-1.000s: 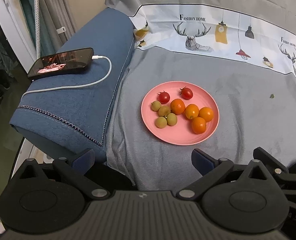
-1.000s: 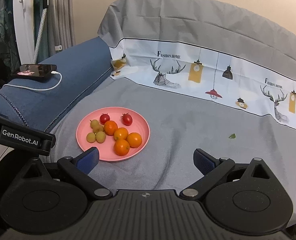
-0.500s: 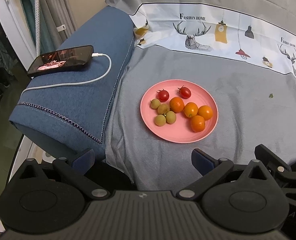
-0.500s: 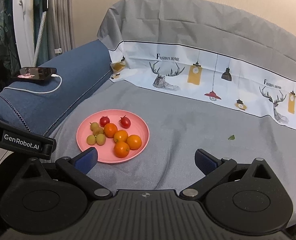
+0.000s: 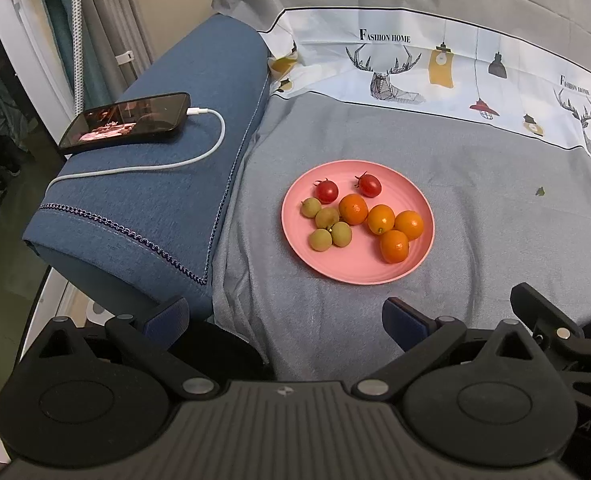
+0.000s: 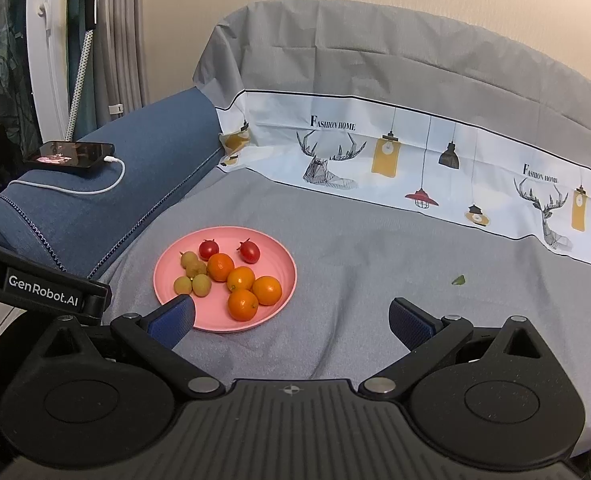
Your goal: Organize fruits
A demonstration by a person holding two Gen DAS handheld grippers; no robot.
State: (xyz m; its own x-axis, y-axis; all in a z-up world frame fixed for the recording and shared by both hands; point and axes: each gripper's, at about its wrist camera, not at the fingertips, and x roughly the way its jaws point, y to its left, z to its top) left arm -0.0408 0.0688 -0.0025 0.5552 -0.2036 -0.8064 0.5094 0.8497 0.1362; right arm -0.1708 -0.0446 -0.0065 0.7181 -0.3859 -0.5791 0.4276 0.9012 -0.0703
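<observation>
At the centre of the left wrist frame we see a pink plate [image 5: 351, 270] on a grey cloth [image 5: 475, 168], holding four orange citrus fruits [image 5: 381, 219], four small greenish-brown fruits [image 5: 327, 218] and two cherry tomatoes [image 5: 327, 191]. Along the bottom edge our left gripper [image 5: 283, 314] stands wide open, holding nothing. Our right gripper [image 6: 291, 318] is likewise spread wide and empty, its left finger overlapping the plate's near rim. At upper left, a phone [image 5: 125, 121] rests on a blue cushion [image 5: 143, 208].
</observation>
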